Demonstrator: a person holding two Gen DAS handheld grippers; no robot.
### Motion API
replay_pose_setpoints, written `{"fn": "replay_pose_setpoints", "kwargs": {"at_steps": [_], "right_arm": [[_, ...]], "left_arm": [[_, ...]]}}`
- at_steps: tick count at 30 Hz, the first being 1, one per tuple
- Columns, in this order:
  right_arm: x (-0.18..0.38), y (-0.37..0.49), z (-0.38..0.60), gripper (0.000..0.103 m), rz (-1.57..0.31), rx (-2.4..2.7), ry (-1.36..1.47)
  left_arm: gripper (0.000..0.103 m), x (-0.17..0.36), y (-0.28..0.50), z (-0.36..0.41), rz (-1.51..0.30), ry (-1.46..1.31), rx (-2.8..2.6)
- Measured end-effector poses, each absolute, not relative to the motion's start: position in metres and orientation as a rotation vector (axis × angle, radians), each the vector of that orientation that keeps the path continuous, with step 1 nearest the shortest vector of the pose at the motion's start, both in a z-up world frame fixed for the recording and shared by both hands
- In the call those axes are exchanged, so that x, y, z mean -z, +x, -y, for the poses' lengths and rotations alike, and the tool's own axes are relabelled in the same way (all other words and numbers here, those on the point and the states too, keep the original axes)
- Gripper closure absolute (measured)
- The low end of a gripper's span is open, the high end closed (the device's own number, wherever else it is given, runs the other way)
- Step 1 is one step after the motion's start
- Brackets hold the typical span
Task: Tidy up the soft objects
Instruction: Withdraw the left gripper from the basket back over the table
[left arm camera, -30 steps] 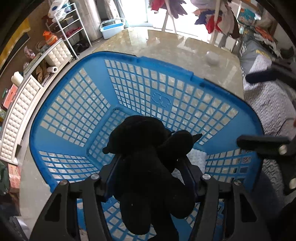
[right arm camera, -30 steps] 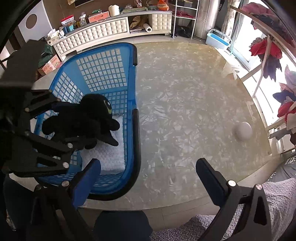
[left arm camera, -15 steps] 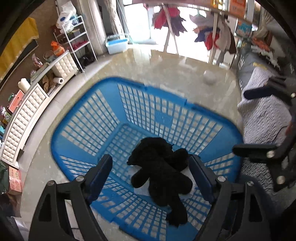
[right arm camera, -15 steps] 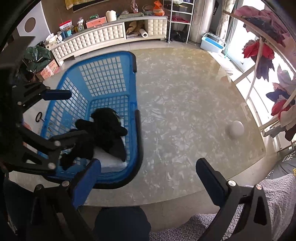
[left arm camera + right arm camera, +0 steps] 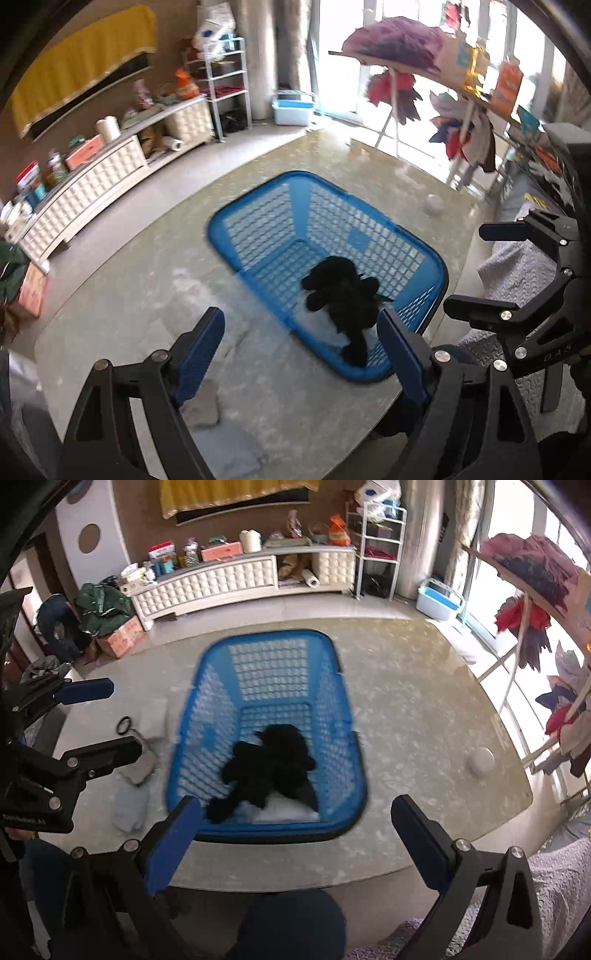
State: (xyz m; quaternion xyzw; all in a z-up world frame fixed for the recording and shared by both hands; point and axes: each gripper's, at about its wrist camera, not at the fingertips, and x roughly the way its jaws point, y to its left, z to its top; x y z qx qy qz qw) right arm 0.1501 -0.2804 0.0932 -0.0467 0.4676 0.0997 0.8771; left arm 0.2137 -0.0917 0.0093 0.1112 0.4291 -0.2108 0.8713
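Note:
A black plush toy [image 5: 343,295] lies in the near end of the blue mesh basket [image 5: 258,214] on top of a white soft item; it also shows in the right wrist view [image 5: 269,771], inside the basket [image 5: 273,653]. My left gripper [image 5: 299,354] is open and empty, held high above the table, left of the basket. My right gripper [image 5: 299,834] is open and empty, above the basket's near rim. A grey cloth [image 5: 203,406] and a light blue cloth [image 5: 129,808] lie on the table left of the basket.
A small white ball [image 5: 480,760] sits on the marble table [image 5: 406,709] at the right. A black ring [image 5: 125,725] lies left of the basket. A white cabinet [image 5: 221,579] stands behind, and a clothes rack [image 5: 535,590] at the right.
The left gripper opened and let the black plush toy drop into the basket, then rose and drew back to the left. The right gripper also rose and shifted over the basket.

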Motion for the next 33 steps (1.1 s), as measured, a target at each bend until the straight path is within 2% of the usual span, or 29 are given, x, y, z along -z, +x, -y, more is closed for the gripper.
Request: {"fn": "replay_pose_setpoints", "kwargs": {"at_steps": [13,18,22,33], "right_arm": [[-0.080,0.137,0.189,0.000,-0.945,-0.366,-0.151],[-0.065,0.141,0.147,0.000,-0.965,-0.420,-0.204],[-0.050,0.148,0.120,0.000,-0.989,-0.453,-0.225],[0.001,0.173,0.064,0.000,-1.068,-0.523,-0.309]], "left_arm": [[0.020,-0.017,0.144,-0.011,-0.880,0.180,0.253],[0.012,0.001,0.130,-0.047,-0.921,0.139,0.177],[0.000,0.021,0.121,-0.070,-0.956,0.149,0.130],[0.000,0.069,0.122,-0.121,-1.047,0.059,0.066]]}}
